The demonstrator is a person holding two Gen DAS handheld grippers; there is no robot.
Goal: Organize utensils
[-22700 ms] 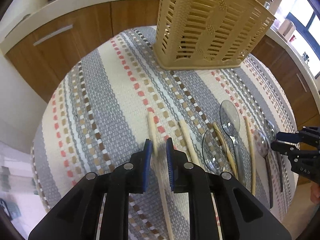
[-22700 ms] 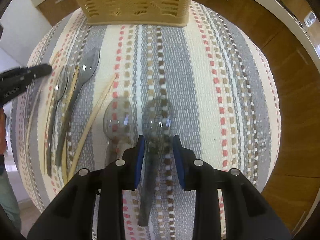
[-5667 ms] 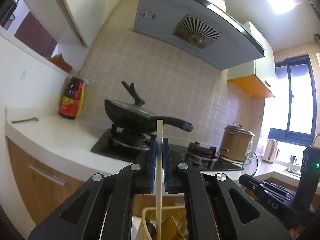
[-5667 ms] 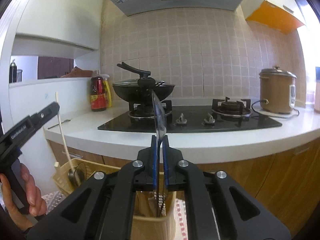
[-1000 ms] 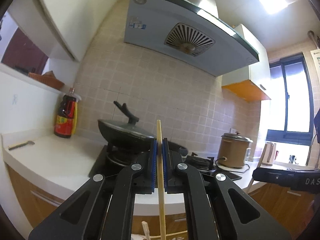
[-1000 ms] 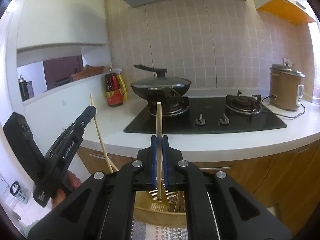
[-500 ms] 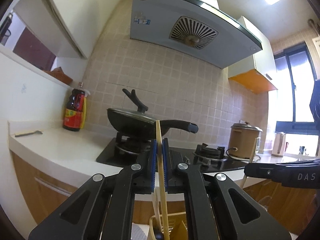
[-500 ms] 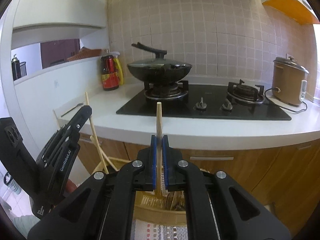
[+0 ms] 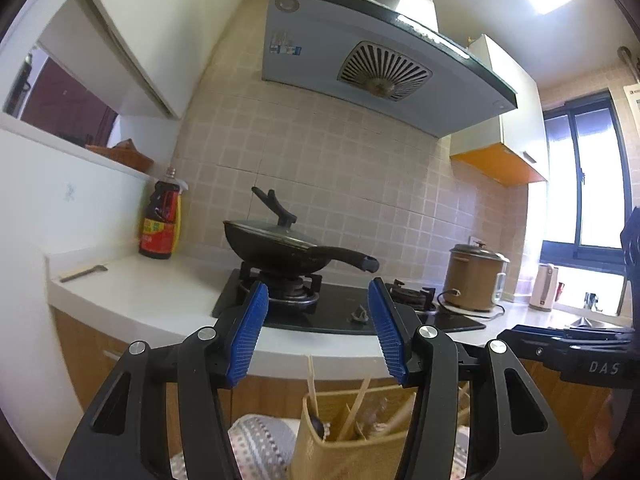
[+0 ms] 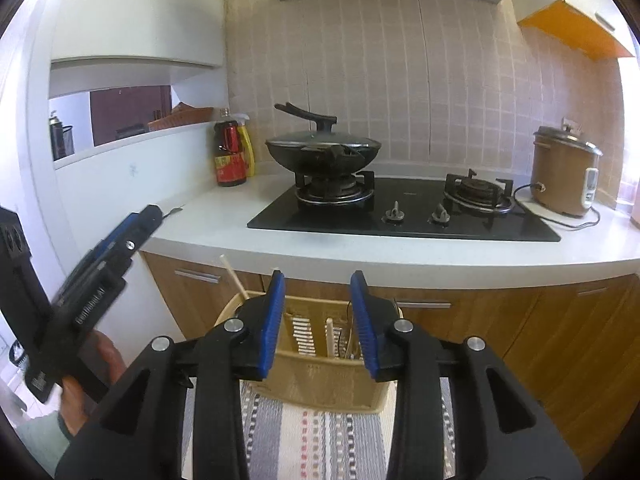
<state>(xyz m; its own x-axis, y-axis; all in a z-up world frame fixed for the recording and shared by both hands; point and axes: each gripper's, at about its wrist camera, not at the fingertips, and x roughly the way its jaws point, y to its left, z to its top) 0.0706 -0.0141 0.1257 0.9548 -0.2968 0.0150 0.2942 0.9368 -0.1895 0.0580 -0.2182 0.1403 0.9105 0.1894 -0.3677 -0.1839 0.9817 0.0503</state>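
The slatted beige utensil basket [image 10: 320,364] stands on the striped cloth [image 10: 316,440] just below and beyond both grippers, and wooden chopsticks [image 9: 311,380] lean upright inside it, their tips poking above the rim; one chopstick [image 10: 234,276] juts out at the basket's far-left corner in the right wrist view. The left gripper [image 9: 318,332] has just been opening, and nothing sits between its blue pads [image 9: 248,332]; the basket's mouth lies directly under the gap. The right gripper [image 10: 318,320] has likewise just been opening, its jaws parted and bare, with the basket's inner slats visible through the gap and a pale stick [image 10: 329,336] standing in the compartment beyond. The step in hand looks like the release of chopsticks into the basket, so doing it well probably means letting the jaws spread fully and drawing each gripper straight up and back, clear of the leaning sticks, so no pad catches a tip and tips the light basket. The person's hand [image 10: 86,376] grips the left tool at the left edge. Farther off, the white counter [image 10: 360,248] carries a black hob [image 10: 404,216], a lidded wok [image 10: 324,152], sauce bottles [image 10: 230,156] and a brown rice cooker [image 10: 566,172].
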